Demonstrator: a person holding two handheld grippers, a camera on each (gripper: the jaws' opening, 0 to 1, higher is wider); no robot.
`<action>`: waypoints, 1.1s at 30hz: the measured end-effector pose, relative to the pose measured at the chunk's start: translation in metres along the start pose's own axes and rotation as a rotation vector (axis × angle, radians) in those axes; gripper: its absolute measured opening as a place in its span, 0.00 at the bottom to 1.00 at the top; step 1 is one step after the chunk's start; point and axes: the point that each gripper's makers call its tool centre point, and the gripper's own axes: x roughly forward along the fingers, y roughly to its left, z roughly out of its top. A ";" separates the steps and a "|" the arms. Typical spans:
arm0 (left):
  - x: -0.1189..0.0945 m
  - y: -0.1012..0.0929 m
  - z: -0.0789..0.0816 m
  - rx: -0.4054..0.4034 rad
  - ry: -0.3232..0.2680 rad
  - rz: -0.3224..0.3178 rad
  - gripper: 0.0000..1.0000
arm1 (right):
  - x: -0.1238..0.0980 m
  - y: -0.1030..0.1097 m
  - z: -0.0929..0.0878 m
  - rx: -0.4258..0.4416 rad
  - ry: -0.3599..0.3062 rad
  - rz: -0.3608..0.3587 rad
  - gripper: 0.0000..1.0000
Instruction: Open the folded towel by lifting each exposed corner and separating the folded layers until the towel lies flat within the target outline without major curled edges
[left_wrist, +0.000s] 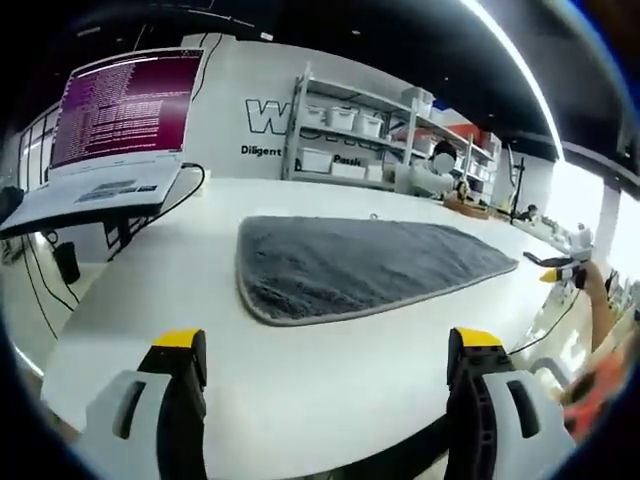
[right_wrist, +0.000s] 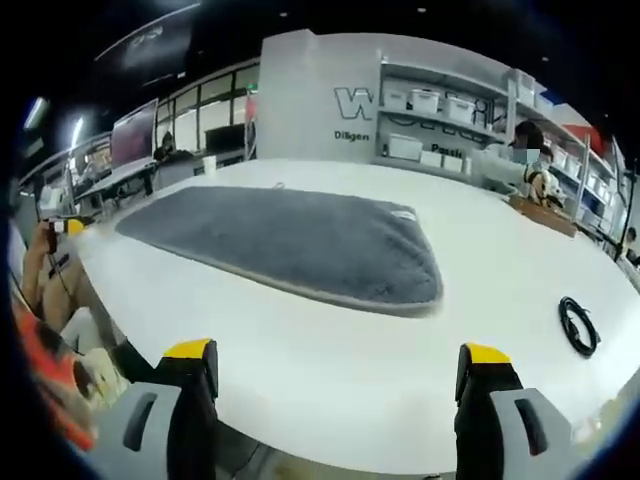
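A grey towel (left_wrist: 360, 265) lies spread flat on the white table (left_wrist: 150, 300), with a pale hem along its edges. My left gripper (left_wrist: 330, 365) stands open at the table's near edge, short of the towel, nothing between its yellow-tipped fingers (left_wrist: 180, 345). From the other side, the same towel (right_wrist: 290, 240) stretches across the table (right_wrist: 480, 290). My right gripper (right_wrist: 340, 375) is open too, back from the towel's near edge. The other gripper (left_wrist: 560, 270) shows far right in the left gripper view, held by a hand.
A laptop (left_wrist: 115, 130) with a purple screen sits at the table's left. A black coiled cable (right_wrist: 578, 325) lies on the table to the right. Shelves with white bins (left_wrist: 350, 135) stand behind, and a person (right_wrist: 525, 160) sits at the far side.
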 end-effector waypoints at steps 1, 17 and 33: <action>0.000 -0.002 -0.001 -0.007 0.008 -0.006 1.00 | -0.001 0.000 -0.001 0.009 -0.002 0.002 0.99; 0.003 -0.013 -0.002 0.005 0.013 -0.031 1.00 | -0.001 -0.001 -0.005 0.010 0.009 -0.004 0.99; 0.007 -0.026 -0.002 0.011 0.020 -0.066 1.00 | -0.001 0.007 -0.012 -0.017 0.038 0.009 0.98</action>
